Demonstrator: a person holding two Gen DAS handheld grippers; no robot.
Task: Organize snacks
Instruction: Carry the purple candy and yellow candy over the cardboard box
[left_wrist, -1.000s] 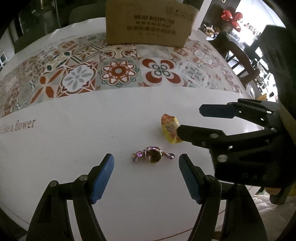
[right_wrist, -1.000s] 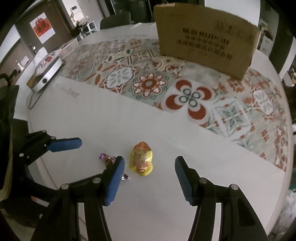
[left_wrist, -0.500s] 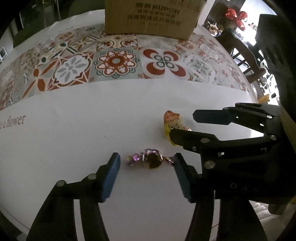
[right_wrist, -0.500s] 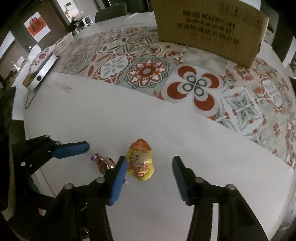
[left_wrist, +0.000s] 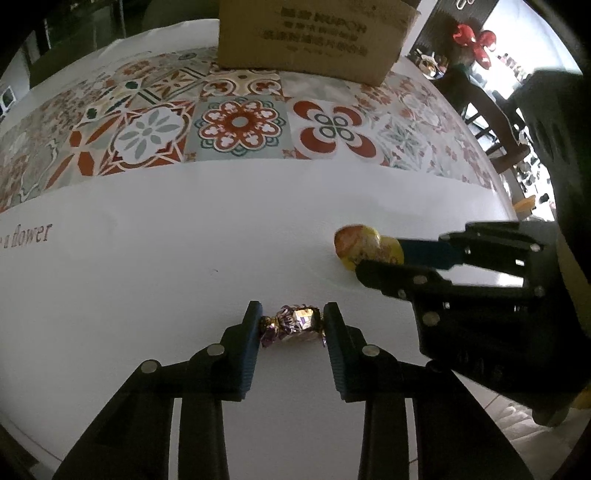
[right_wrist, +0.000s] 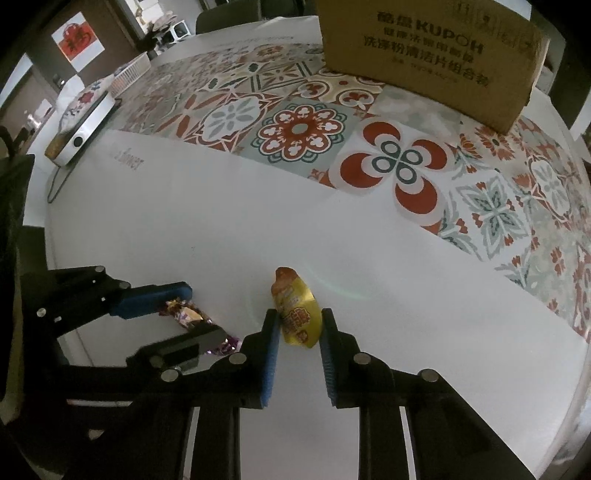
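A purple-and-gold wrapped candy (left_wrist: 295, 323) lies on the white table; my left gripper (left_wrist: 291, 321) is shut on it by its twisted ends. It also shows in the right wrist view (right_wrist: 186, 314). A yellow-orange snack pouch (right_wrist: 297, 314) lies to its right; my right gripper (right_wrist: 297, 326) is shut on its lower half. The pouch shows in the left wrist view (left_wrist: 360, 245), partly hidden by the right gripper's fingers. A brown cardboard box (right_wrist: 428, 55) stands at the far side of the table.
A patterned tile mat (right_wrist: 295, 122) covers the far half of the table. A flat white device with a cable (right_wrist: 79, 129) sits at the far left edge. Chairs (left_wrist: 480, 103) stand beyond the right edge. The near table edge is just below both grippers.
Both grippers moved forward and down over their snacks and closed: the left on the candy, the right on the yellow pouch.
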